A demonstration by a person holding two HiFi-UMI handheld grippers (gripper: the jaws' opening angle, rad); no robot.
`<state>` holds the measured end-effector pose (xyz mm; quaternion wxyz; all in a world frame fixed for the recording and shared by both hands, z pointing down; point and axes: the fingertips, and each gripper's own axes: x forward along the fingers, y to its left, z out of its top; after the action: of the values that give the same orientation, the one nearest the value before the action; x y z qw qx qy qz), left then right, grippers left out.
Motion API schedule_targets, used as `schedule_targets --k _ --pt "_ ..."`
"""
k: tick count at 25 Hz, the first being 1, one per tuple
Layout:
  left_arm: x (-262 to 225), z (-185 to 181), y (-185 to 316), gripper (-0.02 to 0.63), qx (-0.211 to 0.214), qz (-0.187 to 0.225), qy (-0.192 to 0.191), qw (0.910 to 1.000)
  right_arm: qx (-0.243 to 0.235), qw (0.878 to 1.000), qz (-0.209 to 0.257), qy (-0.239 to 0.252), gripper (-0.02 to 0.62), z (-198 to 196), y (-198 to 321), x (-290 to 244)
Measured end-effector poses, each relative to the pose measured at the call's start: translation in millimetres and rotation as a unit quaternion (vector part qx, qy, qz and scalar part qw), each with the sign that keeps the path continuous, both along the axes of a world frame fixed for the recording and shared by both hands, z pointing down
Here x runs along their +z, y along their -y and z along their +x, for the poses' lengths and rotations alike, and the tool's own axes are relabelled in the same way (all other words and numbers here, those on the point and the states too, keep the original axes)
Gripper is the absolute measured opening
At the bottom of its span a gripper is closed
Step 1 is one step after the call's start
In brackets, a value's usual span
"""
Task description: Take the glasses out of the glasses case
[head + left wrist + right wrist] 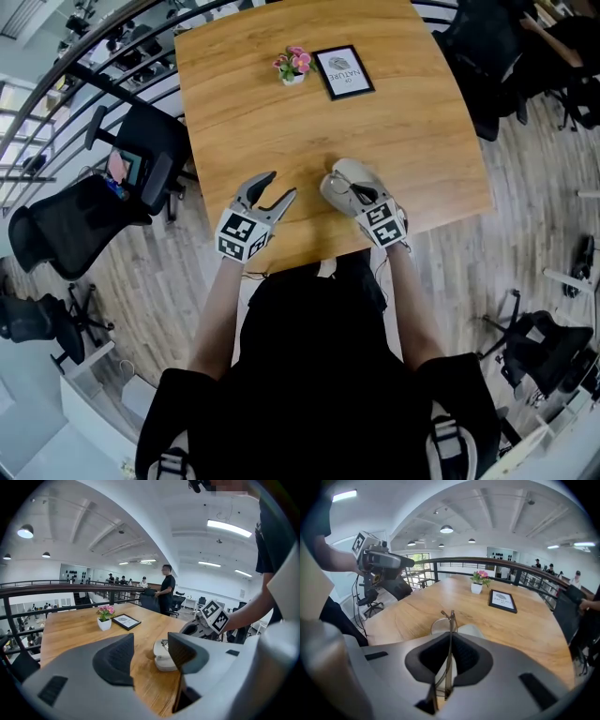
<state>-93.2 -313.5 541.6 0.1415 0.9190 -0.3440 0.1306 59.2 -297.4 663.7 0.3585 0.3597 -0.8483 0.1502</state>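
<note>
Right tool [449, 644] pinches the glasses [450, 618]: light, thin, bendable frame, fragile lenses; grip the frame gently. Left tool [151, 654] gapes empty left of the case [161, 660].

Left hand-held gripper [282, 184] wide, right [356, 192] clenched

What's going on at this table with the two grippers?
A person at a wooden table holds a gripper in each hand. The right gripper is shut on the thin frame of the glasses, holding them right at the pale glasses case. The left gripper is open and empty beside the case. A flower pot and a framed picture sit farther back.
</note>
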Motion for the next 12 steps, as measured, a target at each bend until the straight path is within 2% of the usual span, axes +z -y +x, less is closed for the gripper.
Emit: schedule_targets --k 4,12 --pt "-10 -6 -1 0.238 0.008 0.013 0.002 0.9999 0.010 1.000 0.023 0.001 0.023 -1 8 -15" --pt "-27 -20 9 0.236 -0.006 0.027 -0.017 0.9995 0.015 0.998 0.057 0.010 0.023 -7 18 -48"
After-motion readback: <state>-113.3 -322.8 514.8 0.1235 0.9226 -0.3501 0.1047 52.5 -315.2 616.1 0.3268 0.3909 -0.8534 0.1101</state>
